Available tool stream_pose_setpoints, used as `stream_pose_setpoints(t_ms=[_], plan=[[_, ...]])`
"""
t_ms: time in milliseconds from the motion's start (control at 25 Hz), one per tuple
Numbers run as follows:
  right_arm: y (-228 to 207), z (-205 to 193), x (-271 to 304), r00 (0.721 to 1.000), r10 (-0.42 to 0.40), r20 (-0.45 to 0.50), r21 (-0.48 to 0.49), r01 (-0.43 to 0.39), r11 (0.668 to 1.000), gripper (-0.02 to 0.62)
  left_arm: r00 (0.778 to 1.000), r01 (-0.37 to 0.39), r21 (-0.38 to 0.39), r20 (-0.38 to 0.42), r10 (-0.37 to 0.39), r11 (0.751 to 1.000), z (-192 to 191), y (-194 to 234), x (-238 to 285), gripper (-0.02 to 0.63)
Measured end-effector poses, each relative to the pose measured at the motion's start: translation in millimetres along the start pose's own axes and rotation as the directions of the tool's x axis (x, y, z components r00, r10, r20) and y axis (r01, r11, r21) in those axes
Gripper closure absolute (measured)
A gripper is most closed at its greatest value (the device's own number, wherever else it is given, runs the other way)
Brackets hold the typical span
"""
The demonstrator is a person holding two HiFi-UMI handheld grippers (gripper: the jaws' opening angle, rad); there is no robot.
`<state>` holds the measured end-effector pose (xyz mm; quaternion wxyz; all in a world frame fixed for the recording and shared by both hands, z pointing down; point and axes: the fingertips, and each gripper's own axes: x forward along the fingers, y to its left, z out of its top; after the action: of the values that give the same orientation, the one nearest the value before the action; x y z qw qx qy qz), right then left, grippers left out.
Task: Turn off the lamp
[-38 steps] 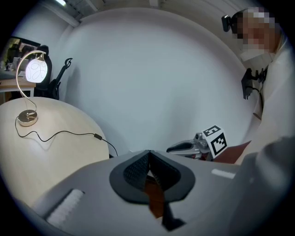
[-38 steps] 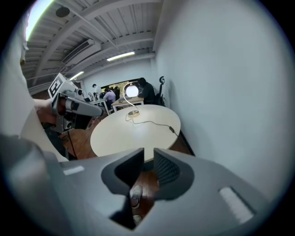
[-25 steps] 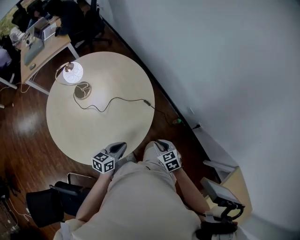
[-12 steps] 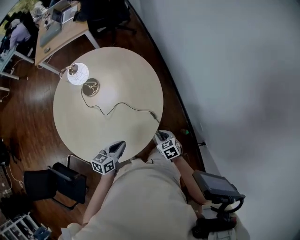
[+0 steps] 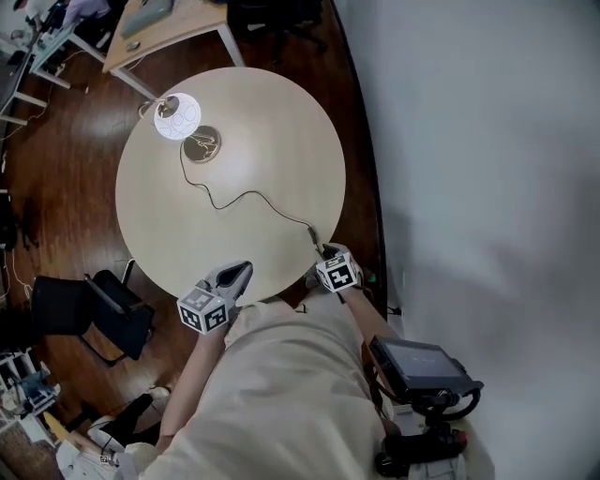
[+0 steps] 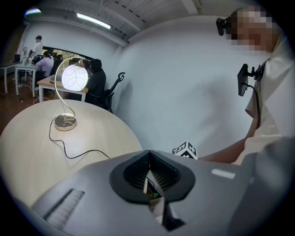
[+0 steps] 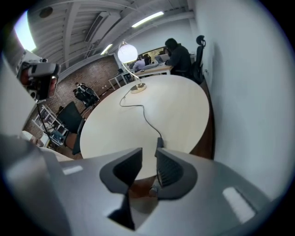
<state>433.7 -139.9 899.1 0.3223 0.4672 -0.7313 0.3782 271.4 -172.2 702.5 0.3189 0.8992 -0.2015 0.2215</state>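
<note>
The room around me, away from the job

A pale round table (image 5: 272, 131) stands on dark wood floor (image 5: 66, 169), close to the white wall (image 5: 487, 141) on my right; a black chair (image 5: 89, 309) sits just beside its near-left edge; beyond it is a light wooden desk (image 5: 164, 23) with people seated (image 6: 46, 62) there; strip lights (image 6: 94, 20) run overhead; a dark screen (image 5: 417, 361) hangs at my right side.

shirt (image 5: 281, 403) beige, short slv | left gripper (image 6: 148, 156), right gripper (image 7: 148, 154) grey, b/w marker cubes (image 5: 204, 312) | fingers (image 7: 171, 169) dark ribbed
</note>
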Motion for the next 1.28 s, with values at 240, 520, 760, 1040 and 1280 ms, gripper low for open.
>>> stream_pose_setpoints(t_ms=[240, 520, 760, 1040, 1280], plan=[[-17, -17, 42, 0.998, 0.017, -0.064, -0.024, -0.019, 1.0, 0.478, 0.995, -0.097, -0.056, 0.025, 0.099, 0.994, -8, -3, -8, 0.626], [-32, -22, 71, 0.998, 0.004, -0.07, 0.049, -0.001, 0.999, 0.479, 0.986, -0.16, -0.085, 0.03, 0.163, 0.983, -13, 4, -15, 0.626], [-28, -19, 86, 0.997, 0.05, -0.064, 0.047, -0.047, 0.998, 0.479, 0.98, -0.196, -0.112, 0.021, 0.2, 0.974, -19, 5, -18, 0.626], [-32, -12, 100, 0.997, 0.045, -0.068, 0.038, -0.042, 0.998, 0.479, 0.979, -0.198, -0.122, 0.018, 0.202, 0.973, -21, 1, -14, 0.626], [-31, -11, 103, 0.996, 0.045, -0.072, 0.014, -0.044, 0.999, 0.486, 0.977, -0.21, -0.129, 0.021, 0.214, 0.969, -23, 1, -17, 0.626]])
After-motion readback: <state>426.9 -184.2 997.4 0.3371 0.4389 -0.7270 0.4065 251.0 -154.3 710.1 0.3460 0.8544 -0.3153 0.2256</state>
